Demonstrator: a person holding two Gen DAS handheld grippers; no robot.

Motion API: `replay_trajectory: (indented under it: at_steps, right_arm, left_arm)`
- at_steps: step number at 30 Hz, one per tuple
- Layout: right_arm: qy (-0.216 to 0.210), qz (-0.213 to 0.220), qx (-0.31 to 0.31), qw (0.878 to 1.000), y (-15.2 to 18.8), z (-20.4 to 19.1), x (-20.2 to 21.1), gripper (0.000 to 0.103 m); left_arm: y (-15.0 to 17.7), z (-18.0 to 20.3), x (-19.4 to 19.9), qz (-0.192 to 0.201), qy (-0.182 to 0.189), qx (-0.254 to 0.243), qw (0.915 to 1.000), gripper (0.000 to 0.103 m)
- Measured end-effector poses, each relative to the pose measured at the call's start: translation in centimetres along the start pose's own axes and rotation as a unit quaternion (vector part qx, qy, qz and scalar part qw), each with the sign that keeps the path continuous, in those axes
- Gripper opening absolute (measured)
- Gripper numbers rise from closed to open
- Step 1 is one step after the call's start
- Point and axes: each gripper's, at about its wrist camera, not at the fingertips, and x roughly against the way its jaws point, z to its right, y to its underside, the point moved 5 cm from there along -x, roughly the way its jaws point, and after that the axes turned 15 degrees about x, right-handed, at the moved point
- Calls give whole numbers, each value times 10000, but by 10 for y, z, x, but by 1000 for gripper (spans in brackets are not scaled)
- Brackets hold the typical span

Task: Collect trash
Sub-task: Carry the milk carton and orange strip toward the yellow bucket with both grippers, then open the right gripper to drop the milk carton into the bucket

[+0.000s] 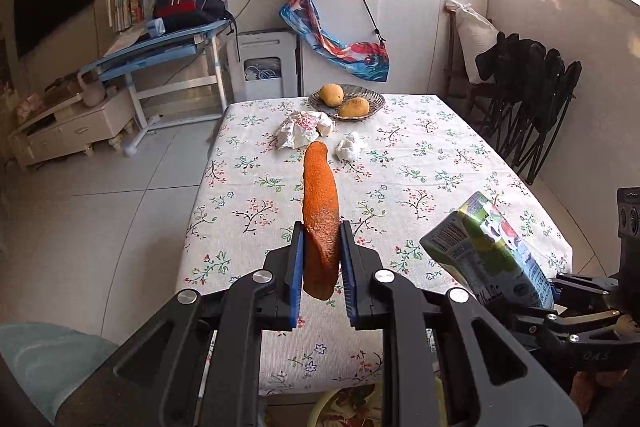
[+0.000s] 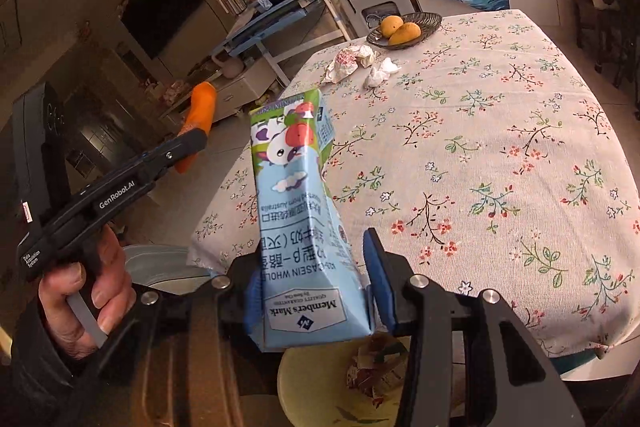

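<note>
While two scraps wait on the table [image 1: 420, 155], both grippers are loaded: the left gripper [image 1: 320, 259] has its jaws clamped on an orange peel [image 1: 320, 203]; the right gripper [image 2: 316, 291] has its jaws clamped on a milk carton [image 2: 296, 195], both held over the near table edge above a yellow bin [image 2: 320, 387] with scraps inside; a crumpled wrapper [image 1: 304, 129] and a tissue wad [image 1: 350, 147] lie uncollected beside the mango plate [image 1: 360, 97]; roughly half done, by appearances.
</note>
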Motion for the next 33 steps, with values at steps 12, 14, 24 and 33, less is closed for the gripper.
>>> replay_trajectory:
  at_steps: [12, 14, 24, 33]
  right_arm:
    - [-200, -667, 289, 9972, 45, -28, -8, 45]
    - [-226, -764, 320, 9963, 52, -32, -10, 45]
    - [-200, -1296, 492, 9901, 75, -42, -27, 45]
    - [-42, -1912, 706, 9790, 97, -49, -56, 47]
  left_arm:
    - [21, -2, 14, -51, 55, 37, 10000, 17]
    - [24, -4, 17, -56, 77, 76, 9999, 17]
    - [35, -9, 28, -44, 140, 187, 9997, 17]
    - [44, -8, 38, -42, 172, 177, 9997, 17]
